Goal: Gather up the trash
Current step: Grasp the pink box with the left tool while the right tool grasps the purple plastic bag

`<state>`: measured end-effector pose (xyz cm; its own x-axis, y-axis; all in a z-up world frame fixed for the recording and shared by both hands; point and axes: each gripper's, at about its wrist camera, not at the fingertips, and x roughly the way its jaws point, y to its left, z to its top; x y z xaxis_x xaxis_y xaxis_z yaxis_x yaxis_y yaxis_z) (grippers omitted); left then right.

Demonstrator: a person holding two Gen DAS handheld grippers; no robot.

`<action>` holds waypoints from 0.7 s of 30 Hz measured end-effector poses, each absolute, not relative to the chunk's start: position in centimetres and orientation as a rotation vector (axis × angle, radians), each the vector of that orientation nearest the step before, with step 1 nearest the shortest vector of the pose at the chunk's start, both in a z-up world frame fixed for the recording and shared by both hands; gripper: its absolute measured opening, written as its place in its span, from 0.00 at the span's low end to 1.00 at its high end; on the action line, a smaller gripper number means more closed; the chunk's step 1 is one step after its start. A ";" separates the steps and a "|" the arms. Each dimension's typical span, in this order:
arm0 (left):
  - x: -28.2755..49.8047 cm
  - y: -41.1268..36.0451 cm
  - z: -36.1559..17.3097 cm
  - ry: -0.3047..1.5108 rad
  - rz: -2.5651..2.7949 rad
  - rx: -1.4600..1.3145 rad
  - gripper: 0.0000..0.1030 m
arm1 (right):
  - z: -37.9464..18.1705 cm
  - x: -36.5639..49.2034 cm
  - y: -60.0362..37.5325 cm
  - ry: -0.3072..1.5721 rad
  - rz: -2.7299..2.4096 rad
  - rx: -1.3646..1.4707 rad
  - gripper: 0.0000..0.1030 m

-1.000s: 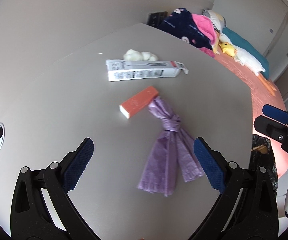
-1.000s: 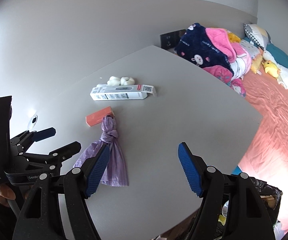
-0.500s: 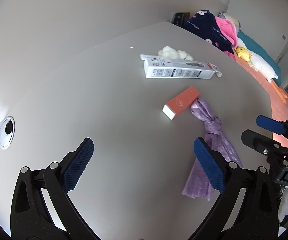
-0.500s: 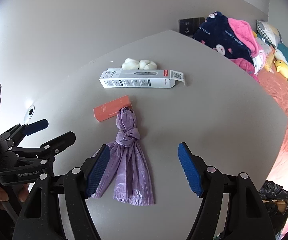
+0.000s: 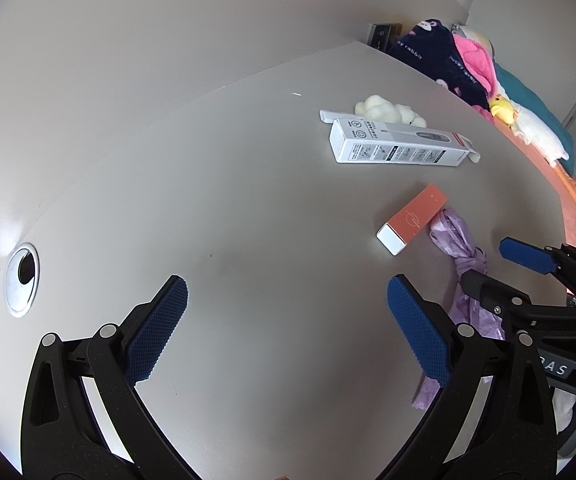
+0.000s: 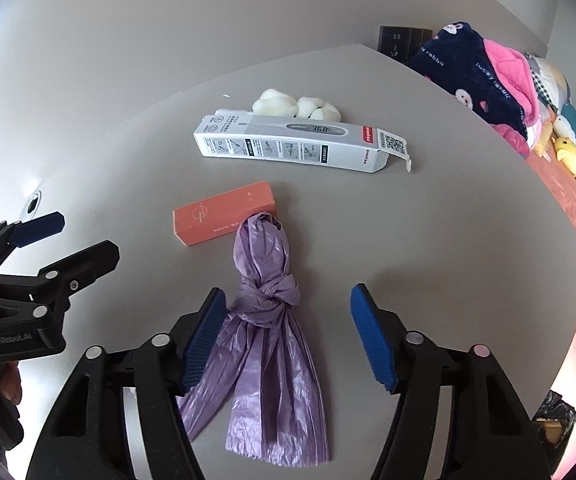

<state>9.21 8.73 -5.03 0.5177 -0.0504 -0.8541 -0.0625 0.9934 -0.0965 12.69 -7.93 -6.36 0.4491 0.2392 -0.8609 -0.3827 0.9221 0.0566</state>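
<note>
Clearly, the purple plastic bag (image 6: 266,344) lay flat on the grey table (image 6: 427,240), touching the orange box (image 6: 222,212). The right gripper (image 6: 284,336) hovered over it, jaws apart, empty. The bag looked light, soft and slippery; its 1 knot seemed the firmest place to pinch.

both wrist views overlook table (image 5: 248,184), shared

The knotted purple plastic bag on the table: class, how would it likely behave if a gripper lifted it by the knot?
The purple bag looks thin and crinkled, so it would probably hang limp. It lies flat and looks empty, so it is likely very light. Its glossy film may slip; the knot offers the firmest hold.
</note>
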 end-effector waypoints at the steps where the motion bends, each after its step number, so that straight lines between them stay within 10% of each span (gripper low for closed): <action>1: 9.3 8.7 -5.1 1.028 0.006 -0.121 0.94 | -6.5 12.8 -7.9 1.039 0.380 -0.156 0.59; 8: 9.9 7.8 -5.5 1.038 -0.018 -0.115 0.94 | -6.8 13.7 -8.5 1.025 0.371 -0.170 0.24; 21: 12.2 4.7 -5.6 1.031 -0.093 -0.083 0.94 | -6.4 14.8 -12.5 1.028 0.321 -0.067 0.19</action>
